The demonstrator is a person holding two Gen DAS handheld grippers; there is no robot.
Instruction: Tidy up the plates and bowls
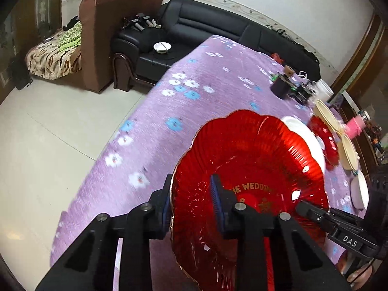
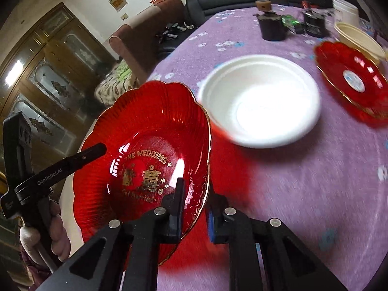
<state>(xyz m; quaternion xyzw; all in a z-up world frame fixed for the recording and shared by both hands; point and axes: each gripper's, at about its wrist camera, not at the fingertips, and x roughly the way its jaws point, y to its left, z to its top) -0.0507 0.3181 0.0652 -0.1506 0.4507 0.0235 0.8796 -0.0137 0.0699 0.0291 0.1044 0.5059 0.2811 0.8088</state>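
A red glass plate (image 1: pixel 254 150) with gold lettering is tilted and lifted off the purple cloth. My left gripper (image 1: pixel 192 203) is shut on its left rim, one pad outside and one inside. My right gripper (image 2: pixel 195 211) is shut on the opposite rim of the same plate (image 2: pixel 150 121). Each view also catches a finger of the other gripper on the far side of the plate. A white bowl (image 2: pixel 259 101) sits on the cloth just beyond it. Farther right lie a second red plate (image 2: pixel 351 80) and a cream bowl (image 2: pixel 359 38).
The table wears a purple flowered cloth (image 1: pixel 169 101) whose edge drops to the floor on the left. A black jar (image 2: pixel 271 28), a white tub (image 2: pixel 345 8) and small clutter stand at the far end. More bowls (image 1: pixel 360 189) sit at the right. A black sofa (image 1: pixel 194 24) holds a white bowl (image 1: pixel 162 47).
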